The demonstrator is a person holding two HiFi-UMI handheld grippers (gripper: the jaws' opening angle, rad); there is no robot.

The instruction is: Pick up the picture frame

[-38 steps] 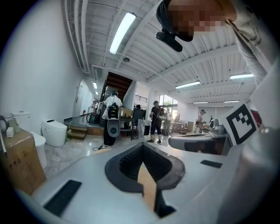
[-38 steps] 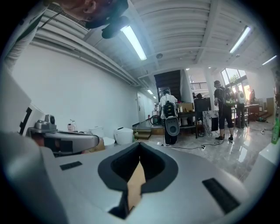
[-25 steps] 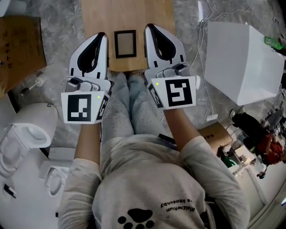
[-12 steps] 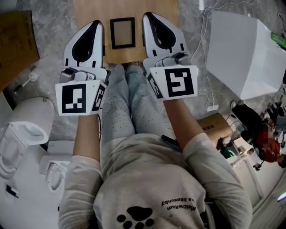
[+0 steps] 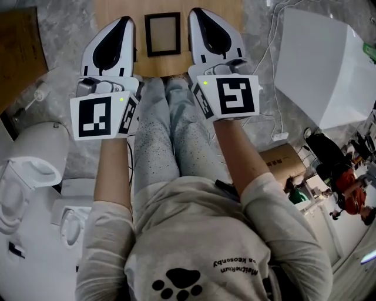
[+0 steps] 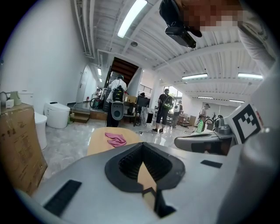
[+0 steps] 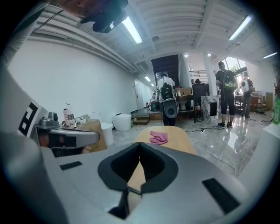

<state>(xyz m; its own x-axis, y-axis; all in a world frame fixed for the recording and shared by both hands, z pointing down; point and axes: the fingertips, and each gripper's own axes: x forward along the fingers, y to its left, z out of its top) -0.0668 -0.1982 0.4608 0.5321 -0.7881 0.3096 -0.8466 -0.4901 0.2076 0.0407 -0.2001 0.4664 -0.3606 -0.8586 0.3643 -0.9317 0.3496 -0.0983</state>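
Shirt (image 5: pixel 200 229): grey with a black paw print, filling the bottom of the head view.
Legs (image 5: pixel 167 135): in speckled grey trousers, running up from the shirt to the near edge of the counter.
Left cube (image 5: pixel 100 116): a black-and-white marker block at the back of the left tool.
Right cube (image 5: pixel 235 96): the same on the right tool.
Left tongs (image 5: pixel 124 22): closed, tips pressed together with nothing between them, reaching over the near part of the counter.
Right tongs (image 5: pixel 197 13): closed too and empty, lying side by side with the left pair.
Counter (image 5: pixel 232 9): pale wood.
Picture frame (image 5: pixel 163 34): dark and rectangular, flat on the counter between the two pairs of tongs. It sits just beside each and touches neither.
Cloth (image 7: pixel 158 137): pink and crumpled, farther along the counter.
Floor (image 5: pixel 64 64): grey marbled stone.
Toilet (image 5: pixel 35 159): white, on the floor to the left.
Cardboard box (image 5: pixel 20 53): at the upper left.
White box (image 5: pixel 323 64): large, on the right.
People (image 6: pixel 164 109): standing far off down the hall.
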